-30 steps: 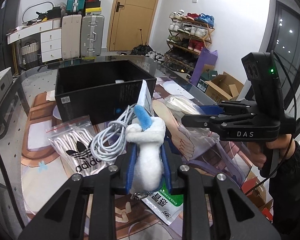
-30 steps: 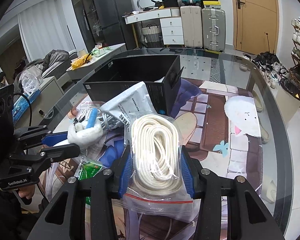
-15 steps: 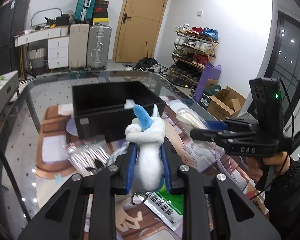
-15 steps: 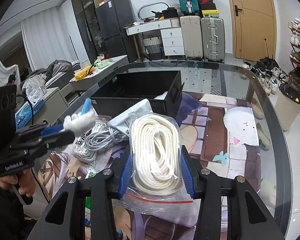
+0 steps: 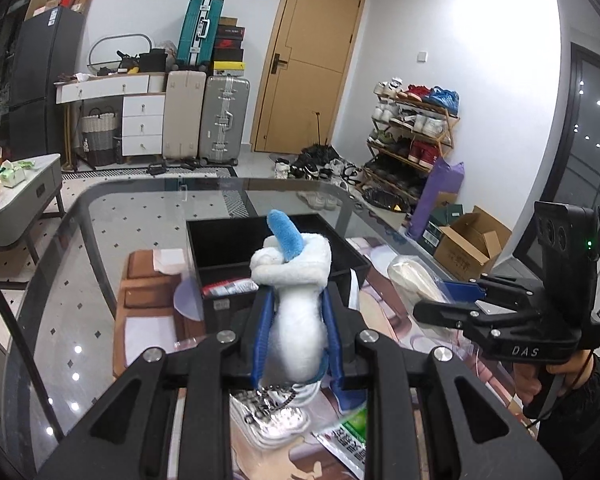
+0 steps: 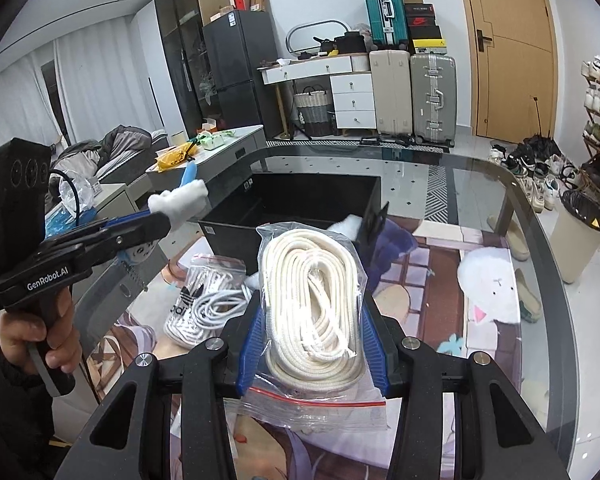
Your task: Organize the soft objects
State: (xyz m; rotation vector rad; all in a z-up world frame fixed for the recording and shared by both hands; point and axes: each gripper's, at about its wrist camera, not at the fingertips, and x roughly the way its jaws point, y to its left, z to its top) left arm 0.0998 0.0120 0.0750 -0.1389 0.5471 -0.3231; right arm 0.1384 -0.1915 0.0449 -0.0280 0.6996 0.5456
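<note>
Fluffy plush toy (image 5: 298, 320), glossy glass table (image 5: 100, 248)

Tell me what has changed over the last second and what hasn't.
Both hands rose from the table. The left gripper lifted the plush toy above the cable bags, toward the black box; the right gripper raised the bagged rope. Unchanged: both grips stayed shut on their loads, nothing was released, and the adidas bag stayed put.

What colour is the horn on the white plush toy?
Blue. The horn on the white plush toy shows best in the left wrist view.
</note>
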